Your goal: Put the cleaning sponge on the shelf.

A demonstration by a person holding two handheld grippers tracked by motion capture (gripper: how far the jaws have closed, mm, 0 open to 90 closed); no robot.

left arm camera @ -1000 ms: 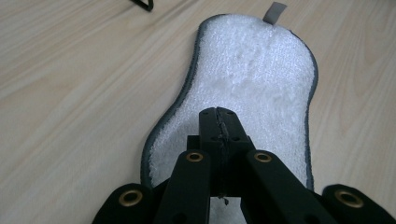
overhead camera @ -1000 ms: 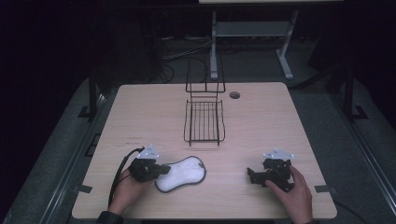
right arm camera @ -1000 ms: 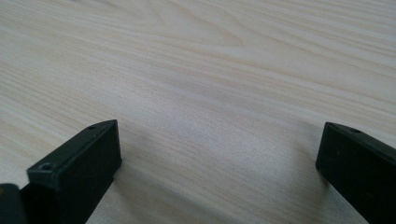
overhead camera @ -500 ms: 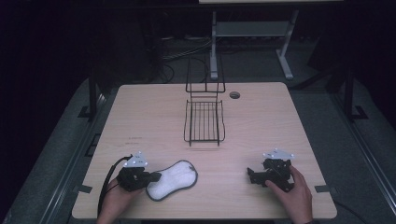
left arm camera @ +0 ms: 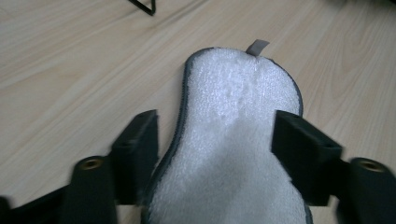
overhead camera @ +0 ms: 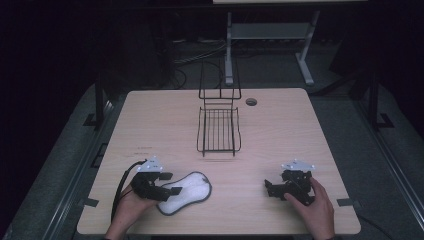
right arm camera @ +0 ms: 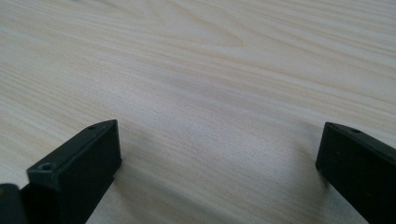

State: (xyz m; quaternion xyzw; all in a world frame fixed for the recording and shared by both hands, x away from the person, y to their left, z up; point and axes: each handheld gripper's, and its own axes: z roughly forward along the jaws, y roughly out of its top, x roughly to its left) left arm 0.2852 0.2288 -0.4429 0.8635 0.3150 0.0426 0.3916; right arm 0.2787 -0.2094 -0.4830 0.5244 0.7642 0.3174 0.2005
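Down at the near left of the wooden table (overhead camera: pixel 280 130), the left gripper (overhead camera: pixel 162 186) is sitting over the near end of a white, grey-edged pad (overhead camera: pixel 187 191), its jaws spread wide either side of the pad (left arm camera: pixel 238 130) and not pinching it. Meanwhile the right gripper (overhead camera: pixel 272 189) is resting at the near right in the person's right hand (overhead camera: pixel 315 207), its jaws gaping wide over bare wood with nothing between them. Farther back, a black wire rack (overhead camera: pixel 218 131) is standing at mid-table, well apart from both.
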